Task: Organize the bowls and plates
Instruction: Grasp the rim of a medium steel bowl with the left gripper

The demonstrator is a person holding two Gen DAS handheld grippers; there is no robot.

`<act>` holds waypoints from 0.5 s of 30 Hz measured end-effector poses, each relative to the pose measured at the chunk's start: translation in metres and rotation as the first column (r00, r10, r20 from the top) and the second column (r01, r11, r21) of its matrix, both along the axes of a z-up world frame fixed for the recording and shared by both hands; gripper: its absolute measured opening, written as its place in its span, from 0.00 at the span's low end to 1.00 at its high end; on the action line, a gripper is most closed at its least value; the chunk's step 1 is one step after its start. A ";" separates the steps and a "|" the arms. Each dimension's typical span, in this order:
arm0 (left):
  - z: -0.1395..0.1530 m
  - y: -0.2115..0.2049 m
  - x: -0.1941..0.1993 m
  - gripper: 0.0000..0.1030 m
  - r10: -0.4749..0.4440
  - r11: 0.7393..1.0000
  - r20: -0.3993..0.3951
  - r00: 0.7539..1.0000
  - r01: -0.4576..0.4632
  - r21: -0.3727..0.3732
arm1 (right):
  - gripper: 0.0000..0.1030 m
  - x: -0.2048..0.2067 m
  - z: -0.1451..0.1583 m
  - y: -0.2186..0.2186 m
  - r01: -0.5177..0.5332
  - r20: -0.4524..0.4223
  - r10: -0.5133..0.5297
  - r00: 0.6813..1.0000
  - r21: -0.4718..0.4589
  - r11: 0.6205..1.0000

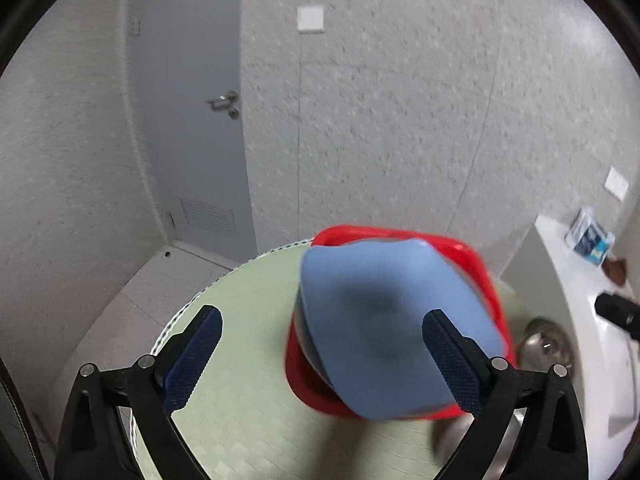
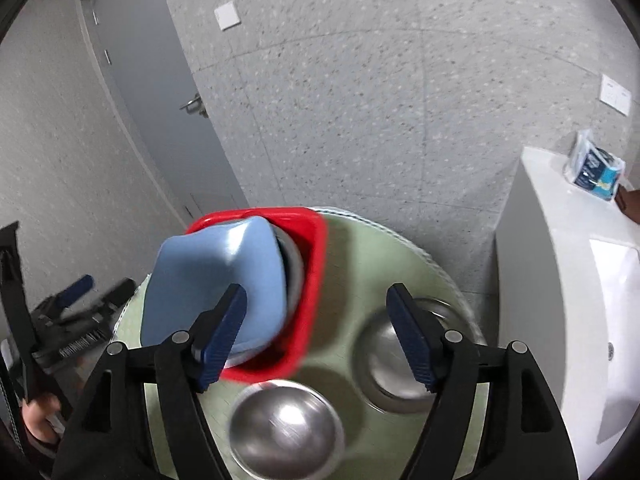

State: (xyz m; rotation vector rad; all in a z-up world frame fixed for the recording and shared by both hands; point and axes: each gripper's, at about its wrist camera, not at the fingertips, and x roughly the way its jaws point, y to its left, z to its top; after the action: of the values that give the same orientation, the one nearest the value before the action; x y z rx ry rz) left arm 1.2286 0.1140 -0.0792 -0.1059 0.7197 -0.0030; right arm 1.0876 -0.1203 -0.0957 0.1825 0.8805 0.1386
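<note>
A red square basket (image 1: 486,280) (image 2: 316,264) stands on the round green table (image 1: 240,320) (image 2: 380,264). A blue squarish plate (image 1: 380,320) (image 2: 216,280) leans tilted in it, over a steel dish (image 2: 294,276) behind it. Two steel bowls sit on the table: one near the front (image 2: 286,428), one to the right (image 2: 384,364) (image 1: 544,344). My left gripper (image 1: 322,360) is open and empty, above the table left of the basket. My right gripper (image 2: 316,334) is open and empty, above the basket's right edge and the right bowl. The left gripper also shows at the left edge of the right wrist view (image 2: 76,312).
A white counter with a sink (image 2: 568,288) (image 1: 576,320) stands right of the table, with a blue packet (image 2: 596,168) on it. A grey door (image 1: 192,120) and speckled wall are behind. Tiled floor lies to the left (image 1: 152,292).
</note>
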 end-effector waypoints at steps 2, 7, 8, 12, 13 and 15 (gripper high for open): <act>0.008 -0.018 -0.022 0.98 0.016 1.000 0.015 1.000 -0.016 -0.016 | 0.75 -0.011 0.002 -0.021 0.003 -0.002 -0.003 1.000 0.009 1.000; 0.016 -0.082 -0.067 0.98 0.011 1.000 0.000 1.000 -0.011 -0.015 | 0.75 -0.029 -0.001 -0.073 0.000 -0.032 0.001 0.999 0.014 1.000; 0.016 -0.095 -0.073 0.98 0.010 1.000 -0.006 1.000 -0.010 -0.003 | 0.75 -0.032 -0.003 -0.083 -0.001 -0.035 0.001 0.999 0.013 1.000; 0.015 -0.147 -0.082 0.98 -0.032 0.999 -0.048 0.998 0.034 0.032 | 0.75 -0.037 -0.016 -0.110 -0.004 -0.060 0.006 0.998 0.023 1.000; 0.015 -0.160 -0.083 0.98 -0.045 0.998 -0.059 0.997 0.047 0.044 | 0.75 -0.036 -0.019 -0.114 -0.004 -0.068 0.005 0.998 0.025 1.000; 0.016 -0.181 -0.074 0.98 -0.061 0.995 -0.081 0.995 0.067 0.075 | 0.75 -0.033 -0.032 -0.124 0.001 -0.092 0.002 0.996 0.029 1.000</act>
State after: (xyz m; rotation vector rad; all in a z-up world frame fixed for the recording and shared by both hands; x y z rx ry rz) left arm 1.1549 -0.0666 -0.0634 -0.0084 0.8011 -0.0323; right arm 1.0550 -0.2443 -0.1274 0.2169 0.9708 0.1442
